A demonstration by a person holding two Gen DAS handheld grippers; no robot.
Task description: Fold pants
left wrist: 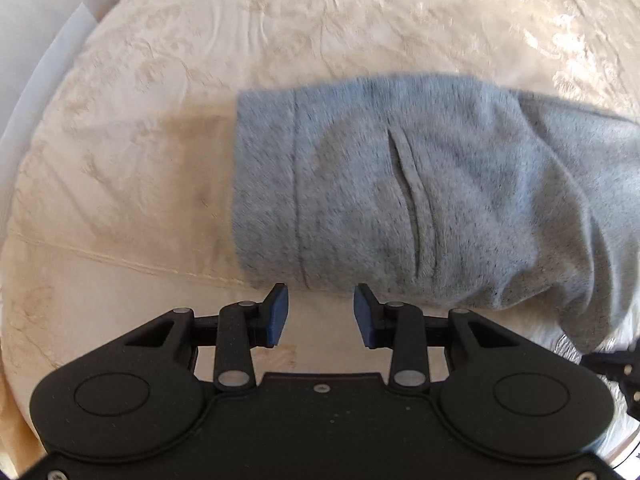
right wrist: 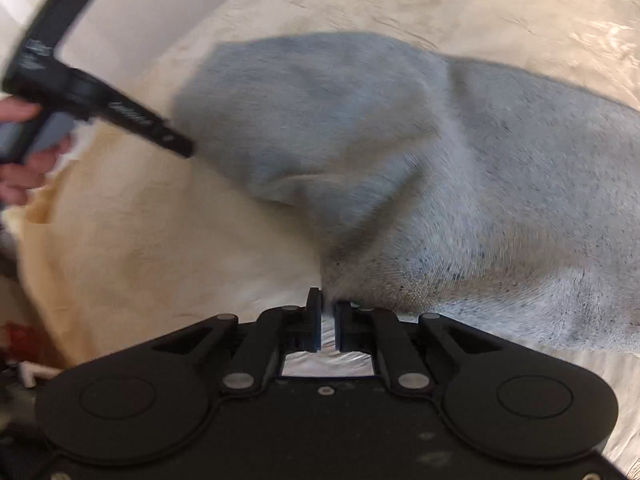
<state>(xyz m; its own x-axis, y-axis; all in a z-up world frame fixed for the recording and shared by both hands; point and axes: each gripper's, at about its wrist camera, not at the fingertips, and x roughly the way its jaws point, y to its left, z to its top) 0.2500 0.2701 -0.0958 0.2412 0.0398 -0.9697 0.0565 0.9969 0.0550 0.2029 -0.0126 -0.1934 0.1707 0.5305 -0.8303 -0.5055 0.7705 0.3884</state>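
the grey pants [left wrist: 420, 200] lie on a cream bedspread [left wrist: 140, 160], spread across the middle and right of the left wrist view, with the waistband end toward the left and a pocket slit [left wrist: 408, 200] near the centre. the left gripper [left wrist: 320, 314] hangs just short of the pants' near edge, its blue pads [left wrist: 278, 314] spread apart with nothing between them, only bare bedspread showing in the gap; the cloth's hem sits just beyond the fingertips, not touching them as far as the blur allows. in the right wrist view the right gripper [right wrist: 329, 320] has its fingers pressed nearly together and pinching a bunched fold of the pants, the fabric gathering into a tight crease that runs straight down into the jaws. from that pinch the pants fan out up and to the right. at the left edge of this view a person's hand [right wrist: 24, 152] holds the other gripper's black handle, beside the pants' far end.
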